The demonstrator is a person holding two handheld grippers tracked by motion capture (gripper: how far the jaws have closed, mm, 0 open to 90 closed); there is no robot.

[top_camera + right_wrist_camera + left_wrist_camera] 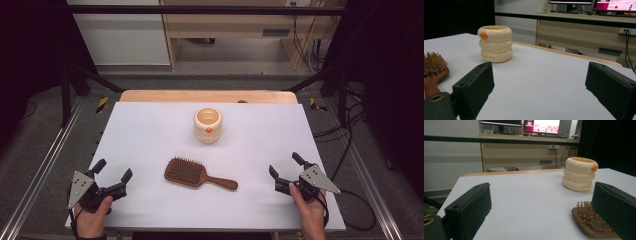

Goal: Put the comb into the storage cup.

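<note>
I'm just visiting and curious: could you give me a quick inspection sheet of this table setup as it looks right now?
Surface: white table, flat and clean, wooden edge at the far side.
Job's things: wooden hairbrush lying bristles up near the middle, handle toward the right gripper; cream cup upright behind it, apart from it.
Clutter: nothing seen on the table.
Grippers: left gripper and right gripper both open, holding nothing, each in a hand at a near corner.
Cables: a black cable trails from the right gripper off the table; more on the floor at right.
Surroundings: metal frame, wooden bench, monitors beyond in the gripper views.
</note>
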